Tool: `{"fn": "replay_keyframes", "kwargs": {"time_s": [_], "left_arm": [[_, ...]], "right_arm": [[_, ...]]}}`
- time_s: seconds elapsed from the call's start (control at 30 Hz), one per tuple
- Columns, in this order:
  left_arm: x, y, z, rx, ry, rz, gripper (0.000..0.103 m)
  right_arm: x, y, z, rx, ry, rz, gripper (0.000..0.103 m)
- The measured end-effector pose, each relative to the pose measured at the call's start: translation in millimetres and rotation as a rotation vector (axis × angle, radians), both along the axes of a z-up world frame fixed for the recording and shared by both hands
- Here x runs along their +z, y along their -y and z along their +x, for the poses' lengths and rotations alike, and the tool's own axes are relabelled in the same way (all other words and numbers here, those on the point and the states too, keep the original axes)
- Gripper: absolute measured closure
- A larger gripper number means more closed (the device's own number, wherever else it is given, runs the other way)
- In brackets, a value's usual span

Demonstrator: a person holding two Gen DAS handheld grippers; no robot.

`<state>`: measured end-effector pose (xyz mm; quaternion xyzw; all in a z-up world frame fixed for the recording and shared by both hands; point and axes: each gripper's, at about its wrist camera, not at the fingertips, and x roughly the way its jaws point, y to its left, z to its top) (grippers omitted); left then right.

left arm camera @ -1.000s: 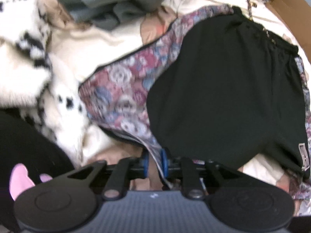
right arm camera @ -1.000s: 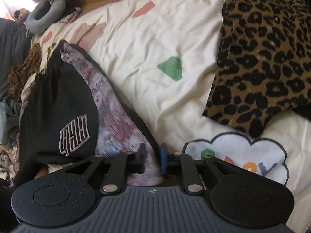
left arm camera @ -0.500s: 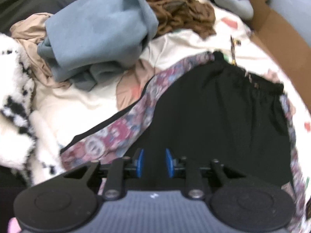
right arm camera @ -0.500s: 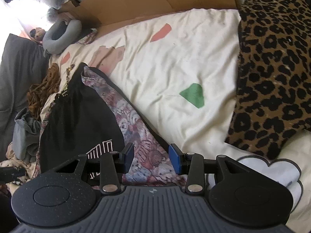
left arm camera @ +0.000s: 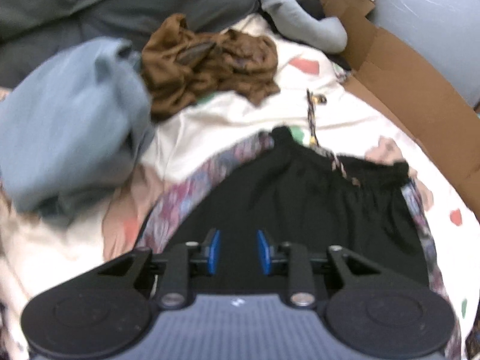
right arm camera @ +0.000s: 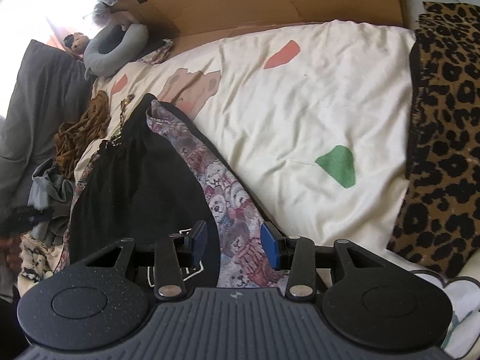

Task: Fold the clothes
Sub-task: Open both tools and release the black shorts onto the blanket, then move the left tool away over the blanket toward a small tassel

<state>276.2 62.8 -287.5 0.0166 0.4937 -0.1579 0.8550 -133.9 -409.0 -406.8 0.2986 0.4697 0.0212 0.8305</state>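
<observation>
Black shorts (left arm camera: 300,204) with a gathered waistband lie flat on a teddy-bear print garment (left arm camera: 192,192) on the cream bedsheet. My left gripper (left arm camera: 237,252) hovers open over the near edge of the shorts, nothing between its blue pads. In the right wrist view the black shorts (right arm camera: 141,186) carry a white logo near their hem, and the print garment (right arm camera: 228,207) shows along their right side. My right gripper (right arm camera: 232,247) is open above that print edge, holding nothing.
A blue garment (left arm camera: 66,126) and a brown crumpled one (left arm camera: 210,63) lie far left, with a grey neck pillow (left arm camera: 306,27) beyond. Cardboard (left arm camera: 414,90) lines the far right. A leopard-print blanket (right arm camera: 444,132) covers the sheet (right arm camera: 300,105) on the right.
Both grippers were shut on the print garment's edge a second ago; they have opened, let it go, and lifted back, so more of the bed shows.
</observation>
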Motion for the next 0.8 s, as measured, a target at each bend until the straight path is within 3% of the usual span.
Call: {"fn": "replay_keyframes", "kwargs": {"time_s": [0.2, 0.43, 0.6, 0.8], "left_arm": [[13.2, 45.8, 51.4, -0.044, 0.075, -0.034, 0.073], [14.8, 97.5, 91.8, -0.082, 0.08, -0.07, 0.069], [13.9, 130.3, 110.5, -0.133, 0.095, -0.059, 0.068], [4.8, 162.0, 138.2, -0.178, 0.102, -0.05, 0.066]], "right_arm": [[-1.8, -4.6, 5.1, 0.002, 0.008, 0.007, 0.056], [-2.6, -6.7, 9.3, 0.015, 0.006, -0.001, 0.056], [-3.4, -7.9, 11.4, 0.011, 0.014, 0.004, 0.043], [-4.6, -12.7, 14.3, 0.027, 0.023, -0.019, 0.042]]}}
